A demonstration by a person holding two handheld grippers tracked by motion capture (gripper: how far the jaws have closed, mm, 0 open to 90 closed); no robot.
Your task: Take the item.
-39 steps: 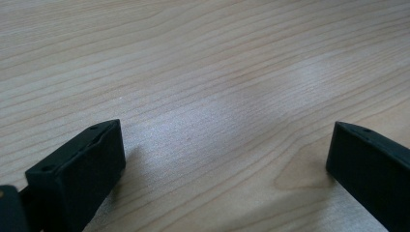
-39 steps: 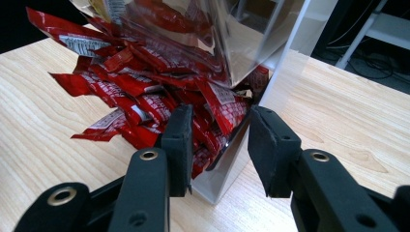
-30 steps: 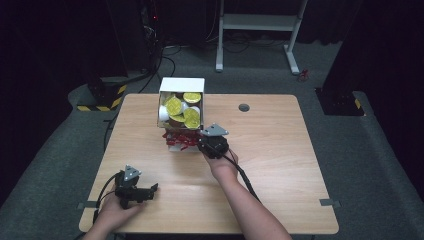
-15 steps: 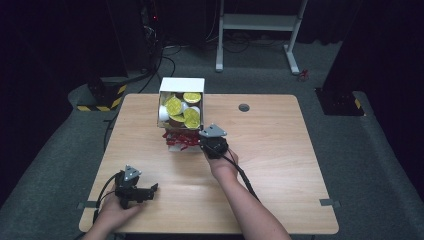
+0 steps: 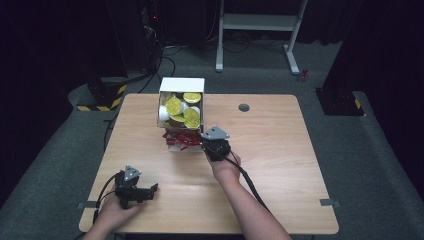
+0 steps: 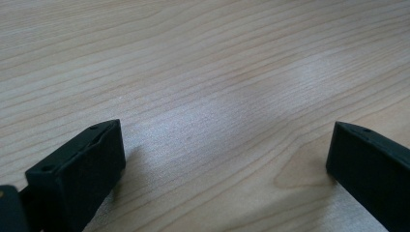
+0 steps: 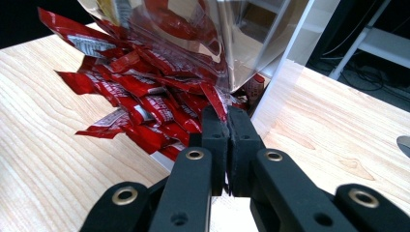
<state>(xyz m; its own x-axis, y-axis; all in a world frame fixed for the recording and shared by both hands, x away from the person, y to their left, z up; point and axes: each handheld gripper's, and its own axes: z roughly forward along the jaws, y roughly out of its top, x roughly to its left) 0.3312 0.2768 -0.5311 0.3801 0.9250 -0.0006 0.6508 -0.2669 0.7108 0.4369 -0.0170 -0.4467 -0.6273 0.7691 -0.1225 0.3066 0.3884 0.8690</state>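
Two tools, one per hand, over one wooden worktop (image 5: 280, 150).

Left tool (image 5: 150, 191) sits near the front left corner, low on the wood. In the left gripper view its jaws stand wide apart, nothing but bare grain between them.

Right tool (image 5: 216, 144) is at mid-worktop, just right of the box's front end. In the right gripper view its jaws are pressed together, pinching the tip of one red packet (image 7: 215, 104).

One white box (image 5: 181, 85) stands at the back edge of the worktop. It holds round cups with yellow lids (image 5: 174, 105); four lids can be counted, others may be hidden. A heap of red packets (image 7: 140, 104) spills at the box's near end, too many and too overlapped to count. A clear plastic sheet (image 7: 232, 34) hangs above the heap.

One dark round grommet (image 5: 244, 107) lies right of the box.
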